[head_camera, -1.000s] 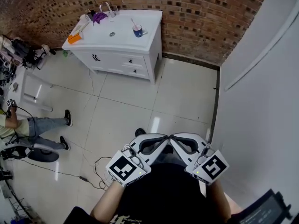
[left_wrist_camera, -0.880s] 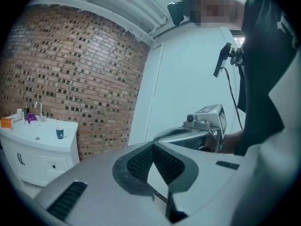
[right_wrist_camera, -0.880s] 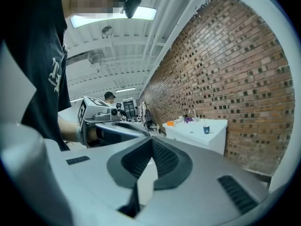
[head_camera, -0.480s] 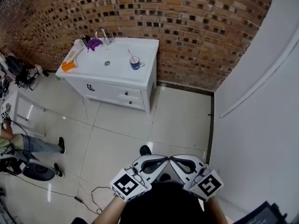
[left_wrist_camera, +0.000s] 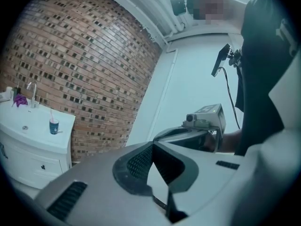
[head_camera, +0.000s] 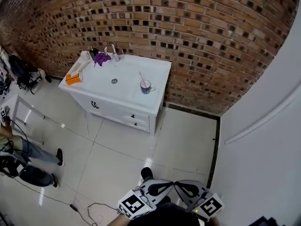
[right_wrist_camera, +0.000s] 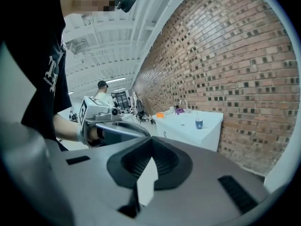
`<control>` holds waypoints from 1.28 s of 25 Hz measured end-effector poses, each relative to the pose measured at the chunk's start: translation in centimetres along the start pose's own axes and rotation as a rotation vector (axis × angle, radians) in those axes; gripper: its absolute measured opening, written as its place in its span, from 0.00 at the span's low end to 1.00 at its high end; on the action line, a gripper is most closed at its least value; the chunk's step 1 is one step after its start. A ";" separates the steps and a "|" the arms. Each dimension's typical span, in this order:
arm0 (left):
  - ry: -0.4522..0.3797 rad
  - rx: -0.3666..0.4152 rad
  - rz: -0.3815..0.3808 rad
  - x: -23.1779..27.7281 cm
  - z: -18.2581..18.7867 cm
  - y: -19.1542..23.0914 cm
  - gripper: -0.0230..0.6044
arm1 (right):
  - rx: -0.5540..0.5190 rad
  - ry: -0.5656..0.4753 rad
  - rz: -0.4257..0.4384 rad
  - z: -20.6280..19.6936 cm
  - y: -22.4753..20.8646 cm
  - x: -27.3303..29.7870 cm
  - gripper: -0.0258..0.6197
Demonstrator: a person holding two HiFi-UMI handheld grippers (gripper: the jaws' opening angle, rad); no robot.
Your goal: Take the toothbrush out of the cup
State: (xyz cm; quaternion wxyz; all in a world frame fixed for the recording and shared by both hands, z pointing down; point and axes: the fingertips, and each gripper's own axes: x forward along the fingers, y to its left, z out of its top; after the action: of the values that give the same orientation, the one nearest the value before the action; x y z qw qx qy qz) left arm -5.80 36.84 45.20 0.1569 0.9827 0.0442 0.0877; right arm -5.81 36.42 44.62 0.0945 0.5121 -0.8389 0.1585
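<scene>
A blue cup [head_camera: 146, 86] with a pink toothbrush [head_camera: 141, 76] standing in it sits near the right end of a white vanity top [head_camera: 127, 76] against the brick wall. The cup is far from both grippers and also shows small as cup [left_wrist_camera: 54, 126] and cup [right_wrist_camera: 199, 123]. My left gripper [head_camera: 165, 186] and right gripper [head_camera: 180, 186] are held side by side at the bottom edge of the head view, close to the body. Both are shut with nothing between the jaws. In the gripper views, the left gripper [left_wrist_camera: 153, 145] and right gripper [right_wrist_camera: 151, 141] show their jaw tips meeting.
On the vanity's left end lie an orange box [head_camera: 73, 78] and a purple cloth [head_camera: 101, 57] beside the faucet [head_camera: 112, 49]. A seated person [head_camera: 21, 149] is at the far left. A cable [head_camera: 89, 205] lies on the tiled floor. A white wall [head_camera: 268, 140] runs along the right.
The head view has lifted: the vanity and cup now sit lower and nearer the frame's middle, and both grippers have slid down to the bottom edge. Both stay shut.
</scene>
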 end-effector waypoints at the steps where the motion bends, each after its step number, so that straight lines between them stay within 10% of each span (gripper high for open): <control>1: -0.002 -0.011 0.006 -0.1 0.0 0.6 0.04 | -0.003 0.010 0.006 0.1 -0.2 0.6 0.02; 32: -0.051 -0.041 0.018 -2.3 5.7 12.5 0.04 | -0.065 0.027 0.026 6.3 -5.2 10.9 0.02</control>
State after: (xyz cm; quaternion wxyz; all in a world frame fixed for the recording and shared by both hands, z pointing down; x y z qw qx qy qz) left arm -6.29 23.01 43.50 0.1772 0.9816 0.0294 0.0649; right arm -6.14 22.91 43.17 0.1204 0.4957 -0.8488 0.1391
